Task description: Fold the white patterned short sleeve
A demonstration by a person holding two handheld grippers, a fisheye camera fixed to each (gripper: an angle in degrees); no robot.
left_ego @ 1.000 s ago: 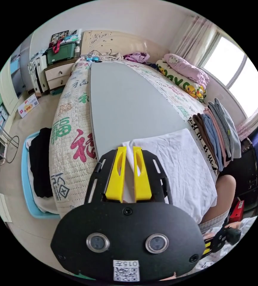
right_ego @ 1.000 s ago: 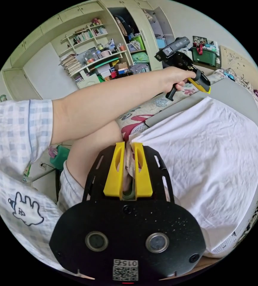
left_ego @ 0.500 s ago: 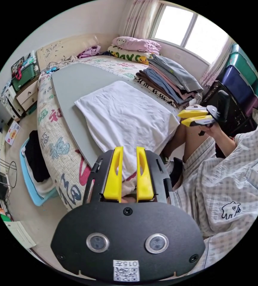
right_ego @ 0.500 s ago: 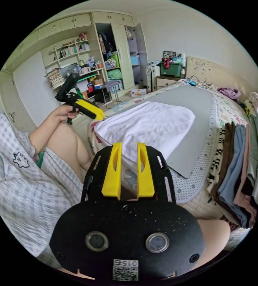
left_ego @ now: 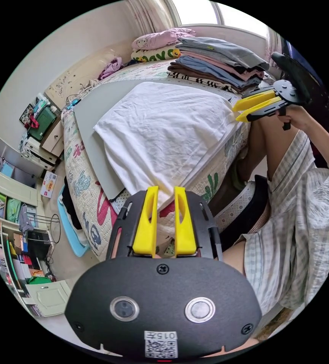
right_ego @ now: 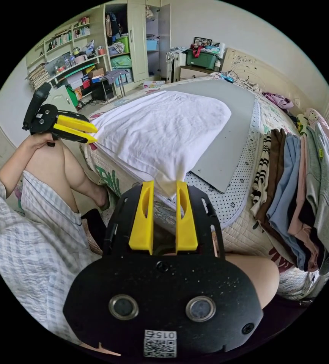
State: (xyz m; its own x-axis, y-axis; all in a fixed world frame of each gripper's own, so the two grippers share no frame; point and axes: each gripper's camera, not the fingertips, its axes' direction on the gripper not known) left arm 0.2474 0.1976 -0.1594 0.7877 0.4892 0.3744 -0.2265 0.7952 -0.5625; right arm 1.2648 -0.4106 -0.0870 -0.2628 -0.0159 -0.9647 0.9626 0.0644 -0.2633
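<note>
Lying folded on the flat grey board [right_ego: 225, 140] atop the quilted bed [right_ego: 255, 235], the white short-sleeve shirt [right_ego: 160, 132] runs lengthwise along the board, its near edge overhanging. Left yellow-jawed gripper [left_ego: 165, 192] spread, empty, just short of a corner. Right yellow-jawed gripper [right_ego: 164, 185] likewise. Stack of folded clothes [right_ego: 304, 204] beyond.

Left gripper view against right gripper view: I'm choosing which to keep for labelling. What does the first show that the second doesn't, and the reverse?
Left gripper view: the window, a blue basket on the floor, and the right gripper whole, jaws apart, in a hand. Right gripper view: the left gripper whole, jaws apart, and the wardrobe's open doors. Shared: the white short sleeve on the grey board, the stack of folded clothes, the green storage box.
</note>
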